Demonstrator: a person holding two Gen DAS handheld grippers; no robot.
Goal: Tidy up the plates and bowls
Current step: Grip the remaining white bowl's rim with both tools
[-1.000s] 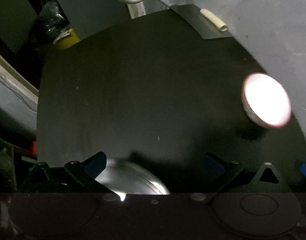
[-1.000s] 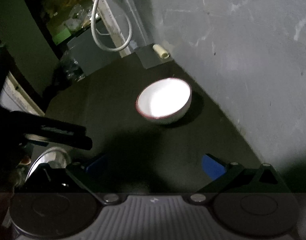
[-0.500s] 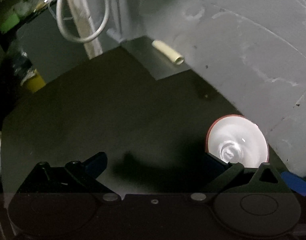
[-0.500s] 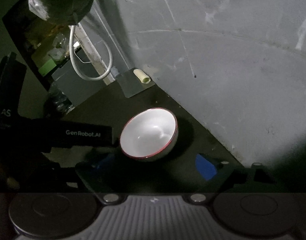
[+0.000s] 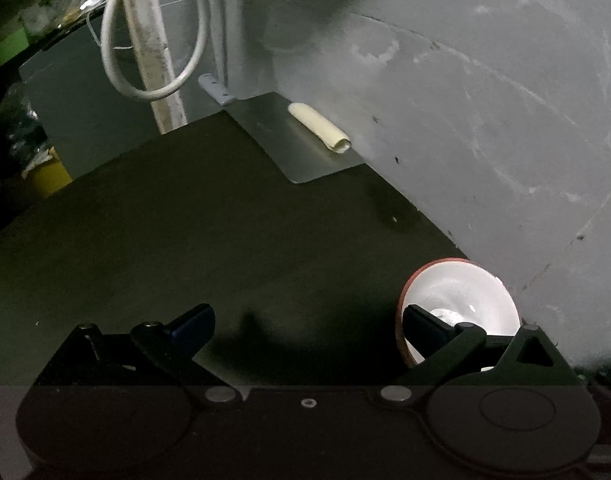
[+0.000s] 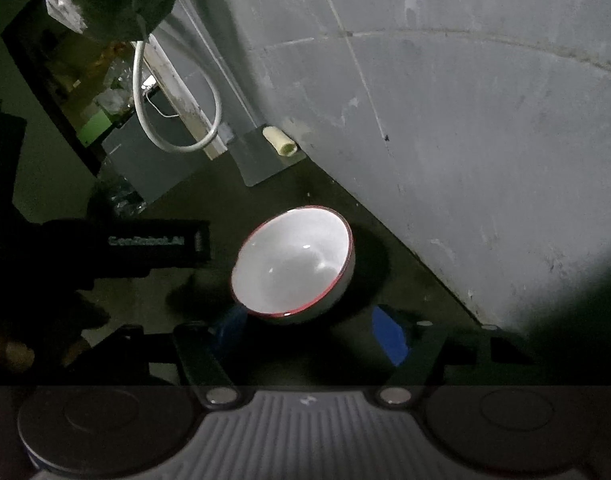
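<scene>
The right gripper (image 6: 309, 330) has its blue-padded fingers (image 6: 389, 340) spread wide, one on each side of a white bowl with a red rim (image 6: 293, 260); the near pad sits just by the bowl's lower edge, though I cannot tell whether it touches. The left gripper (image 5: 309, 320) is also spread wide and holds nothing; its right finger (image 5: 425, 326) shows in front of the same bowl (image 5: 461, 292), which lies off to that side rather than between the fingers.

The bowl stands upright on a dark, matte tabletop (image 5: 225, 240), close to a scuffed grey wall (image 5: 485, 100). At the far corner lies a thin metal sheet (image 5: 297, 148) with a pale rolled tube (image 5: 319, 126) on it. Behind hangs a looped white cable (image 5: 153, 92) against a grimy post.

Only the right wrist view shows the left gripper's black body (image 6: 117, 248), with faint lettering, reaching in from the left, and a dark bundled mass overhead. Only the left view shows a yellow object (image 5: 51, 176) past the table's edge.
</scene>
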